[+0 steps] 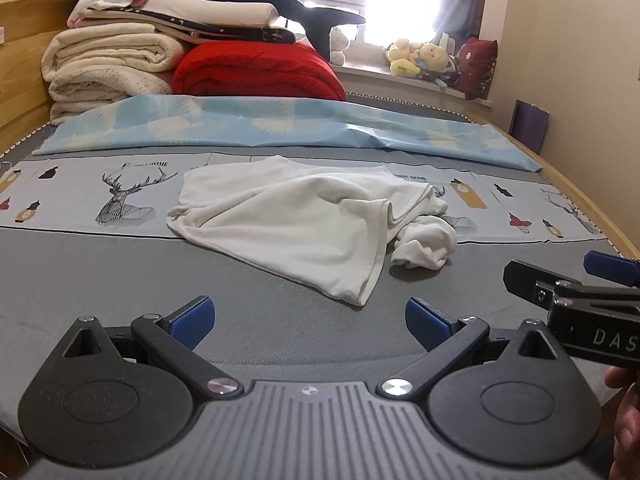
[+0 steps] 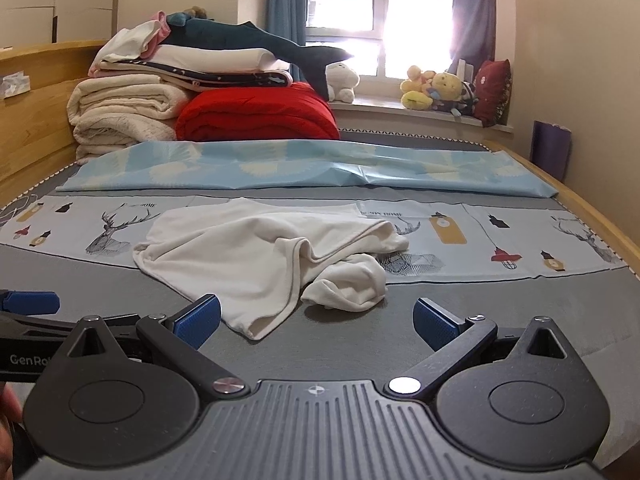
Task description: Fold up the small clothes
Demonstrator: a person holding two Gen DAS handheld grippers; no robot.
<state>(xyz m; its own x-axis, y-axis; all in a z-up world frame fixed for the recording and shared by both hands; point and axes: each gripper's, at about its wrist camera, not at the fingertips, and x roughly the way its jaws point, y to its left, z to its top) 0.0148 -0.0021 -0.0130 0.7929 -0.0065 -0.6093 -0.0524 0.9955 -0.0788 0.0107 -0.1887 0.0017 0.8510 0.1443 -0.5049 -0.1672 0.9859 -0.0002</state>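
A bedroom, with a grey bed point(image 1: 100, 264) as the work surface. Both tools hover low over its near edge. The left gripper point(image 1: 307, 322) has its 2 blue pads spread wide with nothing between them; the right gripper point(image 2: 316, 322) is equally wide and empty. Just beyond them lies the white garment point(image 1: 296, 224), crumpled, 1 hem corner reaching toward the jaws and a bunched wad at its right end, partly on a deer-print cloth point(image 1: 120, 196).

Risk, as I judge it: pinching that wad would catch several layers at once and drag the piece into a tighter knot; a low grab could also snag the printed cloth underneath.

Further back lie a pale blue sheet point(image 2: 280, 164), stacked blankets point(image 2: 128, 116), a red quilt point(image 2: 256, 116), and plush toys point(image 2: 436, 88) on the windowsill.
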